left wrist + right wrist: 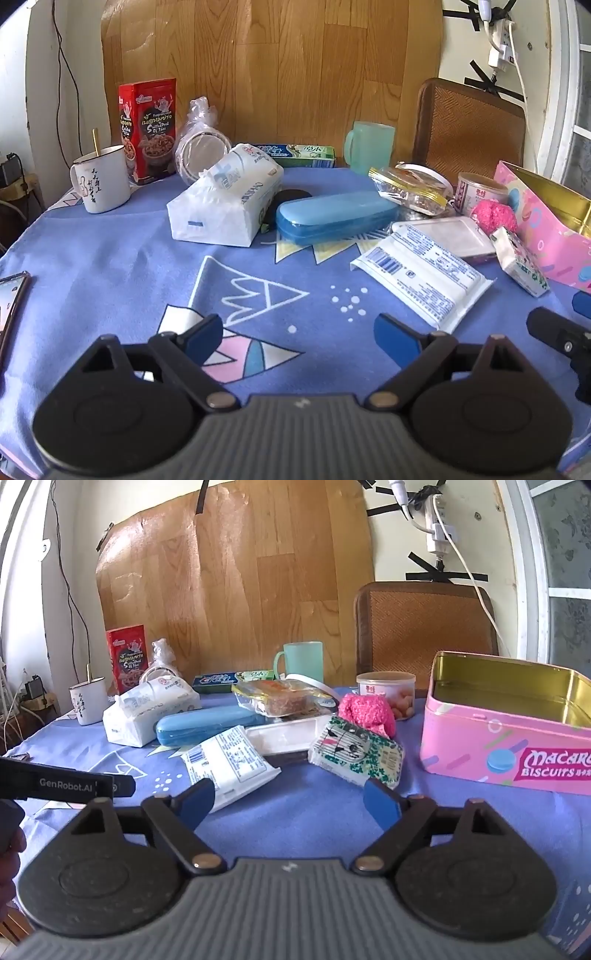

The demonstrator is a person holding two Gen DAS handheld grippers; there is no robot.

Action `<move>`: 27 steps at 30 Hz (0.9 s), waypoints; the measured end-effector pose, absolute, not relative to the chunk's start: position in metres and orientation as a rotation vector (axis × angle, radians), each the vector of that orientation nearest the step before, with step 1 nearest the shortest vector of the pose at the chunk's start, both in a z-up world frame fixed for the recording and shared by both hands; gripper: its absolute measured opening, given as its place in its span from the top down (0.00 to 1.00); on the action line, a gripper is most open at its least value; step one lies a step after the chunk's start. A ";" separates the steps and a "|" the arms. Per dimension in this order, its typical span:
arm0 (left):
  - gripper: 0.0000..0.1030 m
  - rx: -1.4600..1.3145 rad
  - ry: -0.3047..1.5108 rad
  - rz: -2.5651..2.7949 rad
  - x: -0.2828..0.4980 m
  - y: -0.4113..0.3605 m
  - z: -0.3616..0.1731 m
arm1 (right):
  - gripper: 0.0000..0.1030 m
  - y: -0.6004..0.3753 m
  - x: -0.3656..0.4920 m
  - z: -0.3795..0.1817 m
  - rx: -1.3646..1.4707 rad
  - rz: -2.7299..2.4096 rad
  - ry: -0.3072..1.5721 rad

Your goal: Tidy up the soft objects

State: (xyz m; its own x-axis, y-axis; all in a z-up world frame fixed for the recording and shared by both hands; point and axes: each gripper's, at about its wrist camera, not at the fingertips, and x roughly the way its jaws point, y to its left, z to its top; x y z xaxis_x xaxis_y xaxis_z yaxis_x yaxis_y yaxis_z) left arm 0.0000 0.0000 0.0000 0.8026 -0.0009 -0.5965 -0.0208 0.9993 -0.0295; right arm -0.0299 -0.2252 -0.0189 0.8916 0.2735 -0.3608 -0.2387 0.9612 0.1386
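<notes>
- Blue patterned cloth covers the worktop (110, 243), which is crowded with hard and soft goods in front of a wood-grain board (236, 590) taped to the wall.
- Both tongs hang above the cloth with their blue pads wide apart and nothing between them: left tongs (301, 339), right tongs (288, 801).
- Soft things lie just ahead of the right tongs: the white wipes pack (227, 762) ahead to their left, the small green-printed tissue pack (356, 757) ahead to their right, and the pink fluffy ball (365, 710) beyond it.
- A bulky white tissue pack (225, 199) lies well ahead of the left tongs, a little to their left.
- The open pink biscuit tin (480, 746), to the right of the right tongs, looks like the likely bin, though that is a guess.
- Judged best: take the small tissue pack first and close across its narrow sides.
- Squeeze gently; these packs will deform and may slip.
- Steer clear of the blue hard case (207, 725) and the clear food box (284, 698).
</notes>
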 end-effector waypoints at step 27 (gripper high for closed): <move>0.10 -0.078 0.589 -0.048 0.000 0.030 -0.005 | 0.28 -0.187 -0.021 -0.019 0.035 0.336 0.420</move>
State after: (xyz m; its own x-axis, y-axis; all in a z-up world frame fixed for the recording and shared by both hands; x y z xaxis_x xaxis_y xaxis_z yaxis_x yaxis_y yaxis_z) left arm -0.0004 0.0302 -0.0053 0.8307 -0.0675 -0.5527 0.0232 0.9960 -0.0868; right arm -0.0214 -0.1873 -0.0189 0.8587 0.3275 -0.3942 -0.3130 0.9442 0.1026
